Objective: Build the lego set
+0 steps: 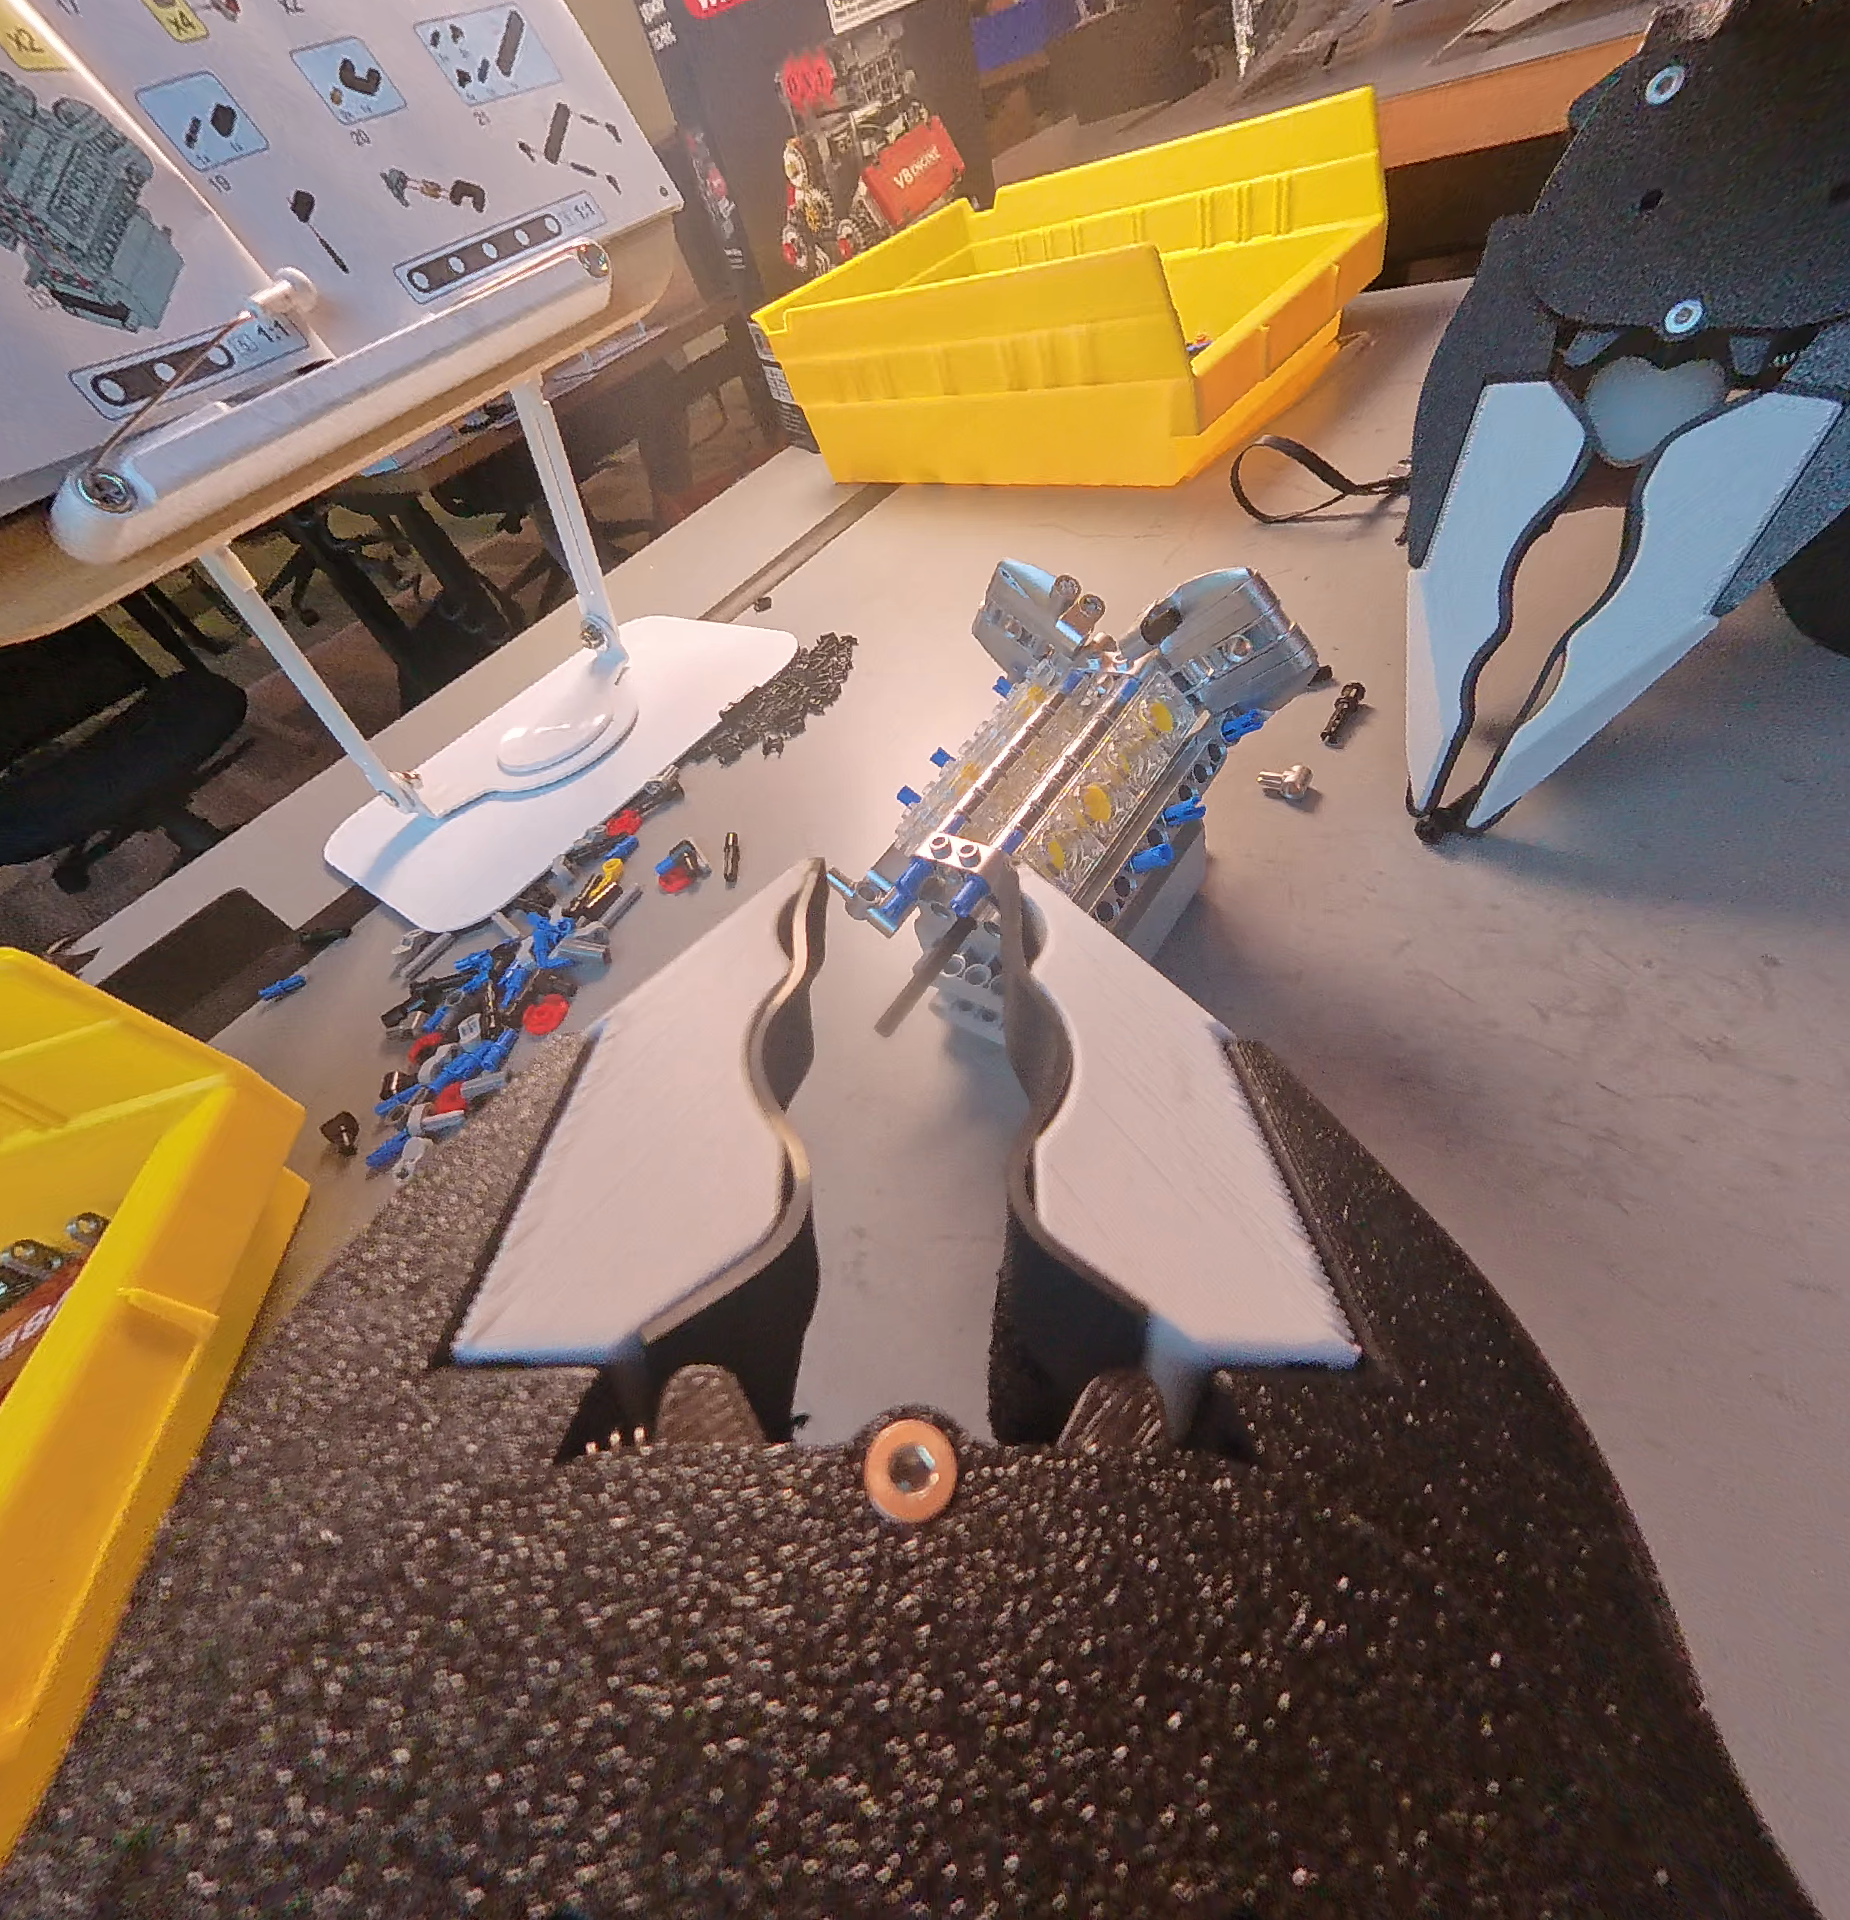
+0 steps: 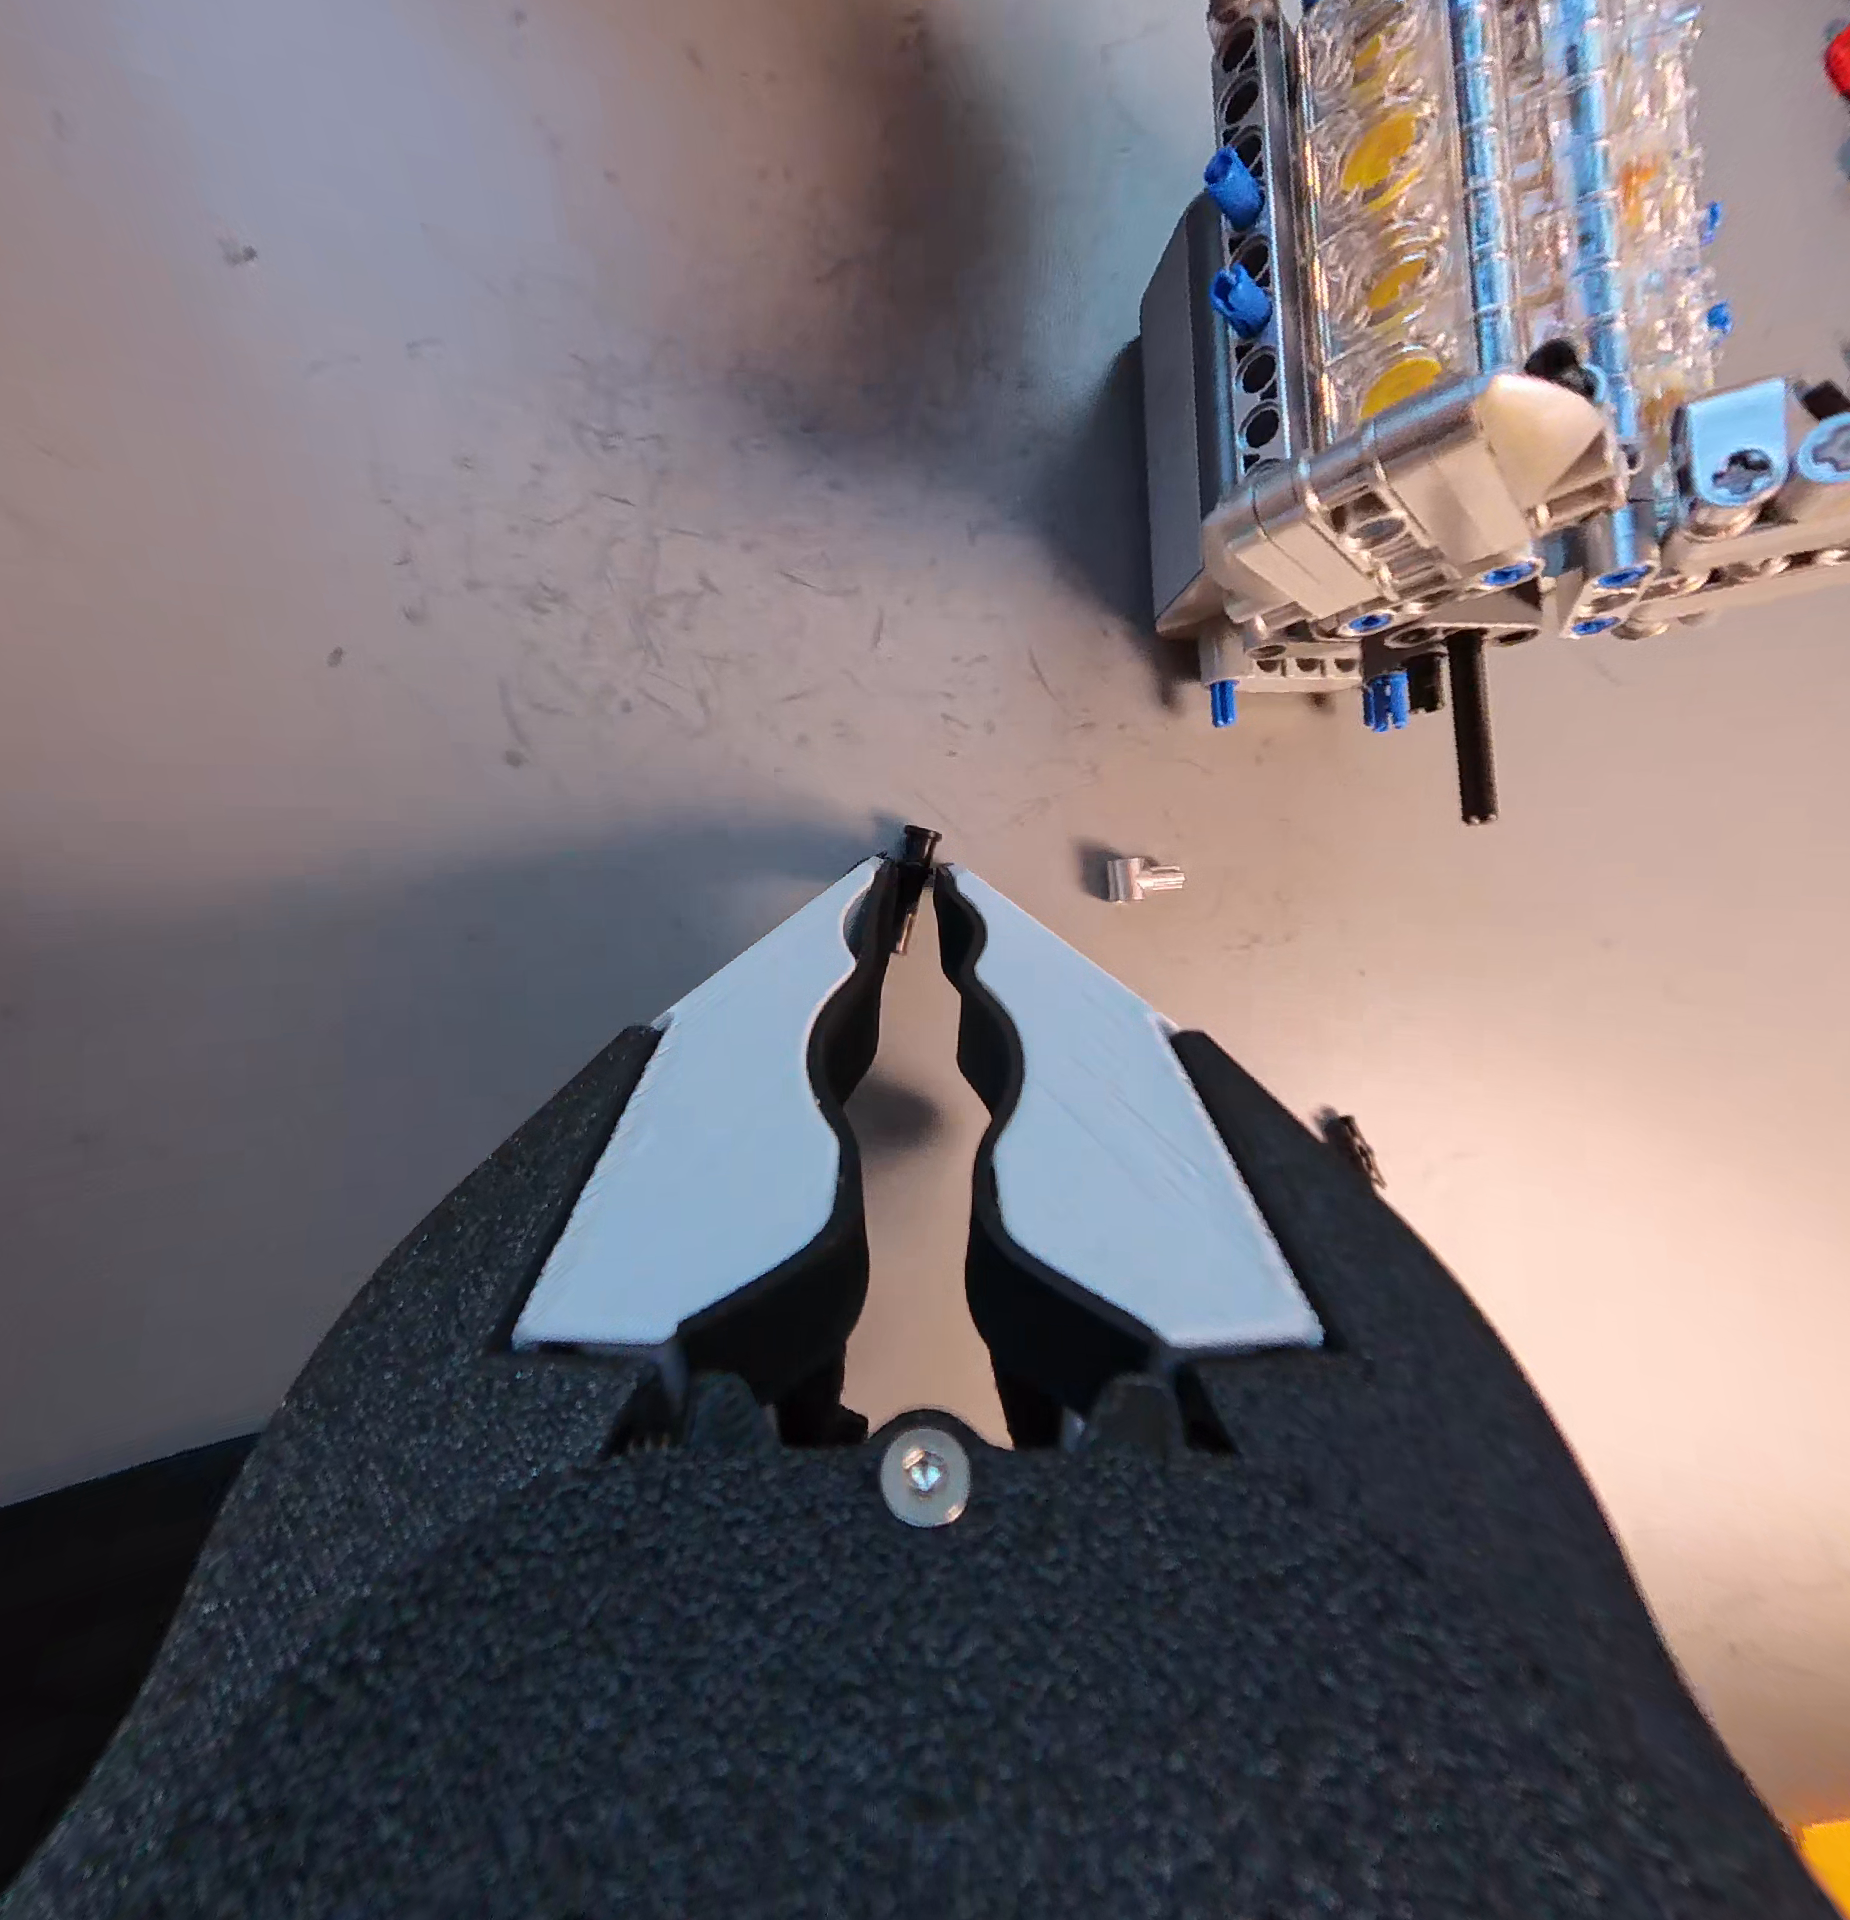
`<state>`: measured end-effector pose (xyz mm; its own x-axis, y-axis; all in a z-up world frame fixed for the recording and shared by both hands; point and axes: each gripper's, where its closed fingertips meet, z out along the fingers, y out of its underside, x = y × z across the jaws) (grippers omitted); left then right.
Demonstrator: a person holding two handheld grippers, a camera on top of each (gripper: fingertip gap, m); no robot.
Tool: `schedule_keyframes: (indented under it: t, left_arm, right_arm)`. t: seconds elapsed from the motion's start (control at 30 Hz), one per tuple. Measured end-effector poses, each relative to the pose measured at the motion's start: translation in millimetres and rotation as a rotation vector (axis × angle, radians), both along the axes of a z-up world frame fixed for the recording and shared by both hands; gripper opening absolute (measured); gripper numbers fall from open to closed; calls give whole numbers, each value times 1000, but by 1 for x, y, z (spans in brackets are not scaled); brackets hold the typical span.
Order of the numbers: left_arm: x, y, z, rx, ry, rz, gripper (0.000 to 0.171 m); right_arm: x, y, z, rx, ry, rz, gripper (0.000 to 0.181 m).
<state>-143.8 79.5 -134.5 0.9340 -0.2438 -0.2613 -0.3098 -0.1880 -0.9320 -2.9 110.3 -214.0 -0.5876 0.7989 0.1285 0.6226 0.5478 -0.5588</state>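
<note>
My right claw (image 2: 908,883) pinches 1 small black pin (image 2: 905,891) on the table beside the engine model (image 1: 1066,790), while my left claw (image 1: 916,883) gapes wide, bracketing the model's near end.

The right gripper's (image 2: 908,883) left finger hides the lower half of the black pin (image 2: 905,888) between its tips; ahead to its right, the brick engine model (image 2: 1472,395) runs off the frame's top and right edges, far end unseen
</note>
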Motion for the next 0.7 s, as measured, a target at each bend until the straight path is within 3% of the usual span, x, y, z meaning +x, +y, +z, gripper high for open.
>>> schedule_keyframes:
  t: [0.3, 0.47, 0.7]
  left_arm:
    - [3, 1, -4, -15, -28, -19, 31]
    - [-1, 2, -3, -13, -57, -8, 32]
    - [-6, 3, -2, -6, -89, 11, 32]
  right_arm:
    - [-4, 9, 5, -8, 63, -48, 7]
    - [-21, 23, 41, -79, 268, -138, 13]
    - [-37, 55, 94, -312, 586, -340, 18]
